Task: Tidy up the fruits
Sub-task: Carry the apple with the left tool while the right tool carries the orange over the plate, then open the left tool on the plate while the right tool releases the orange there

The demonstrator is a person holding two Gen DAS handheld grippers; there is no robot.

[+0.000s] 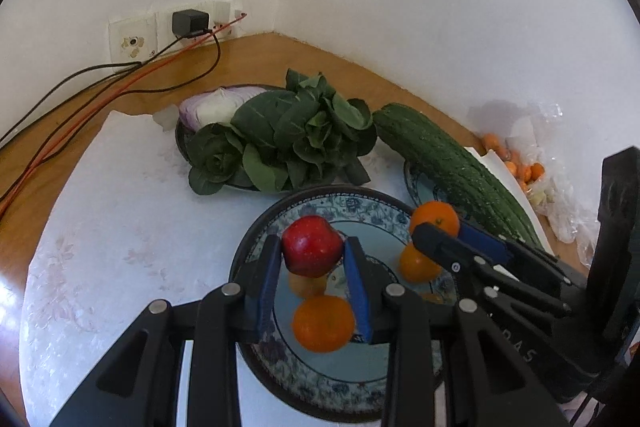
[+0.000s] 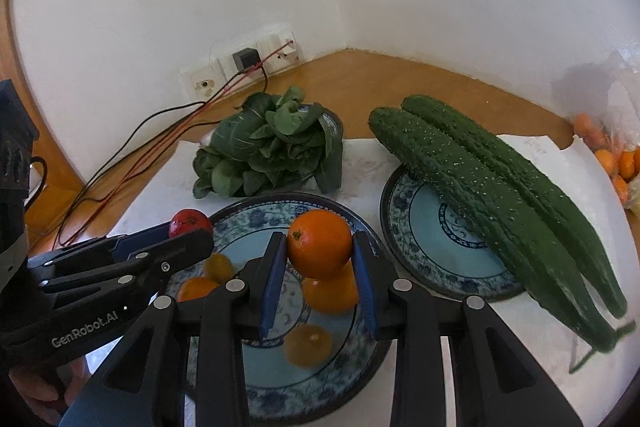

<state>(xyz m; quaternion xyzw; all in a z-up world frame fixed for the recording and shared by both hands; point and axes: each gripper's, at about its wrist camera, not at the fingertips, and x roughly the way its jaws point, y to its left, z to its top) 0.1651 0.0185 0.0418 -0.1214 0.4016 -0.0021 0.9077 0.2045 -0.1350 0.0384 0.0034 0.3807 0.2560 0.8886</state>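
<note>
Both hands are over the near plate (image 1: 256, 235) together. The left gripper (image 1: 314, 259) is clamping an apple (image 1: 312, 245) between its blue pads (image 1: 269, 283), carrying it clear above the glossy blue centre. The right gripper (image 2: 320, 263) is squeezing an orange (image 2: 319, 243) the same way, the fruit sitting out at the pad tips and hanging over the same plate (image 2: 248, 211). In the left view the right tool is showing beside it, orange (image 1: 434, 219) at its tip; in the right view the apple (image 2: 190, 221) is peeking out past the left tool.

On the plate itself, one orange (image 1: 323, 323) seems to be lying below the left jaws, with another (image 1: 418, 263) further right. The paler blobs near them look like reflections in the glaze, though it's hard to tell each one apart.

So this reads as the delivery step: two fruits arriving at the fruit plate. The greens (image 2: 268, 147) and the cucumbers (image 2: 500, 195) are sitting on their own plates behind, and a bag of small oranges (image 2: 608, 155) is waiting at the far right.

Next is a lowering job. Each fruit wants a bare patch of glaze, away from the ones already there, and a gentle release low down, since round fruit on a slick dish is likely to roll toward the rim.
</note>
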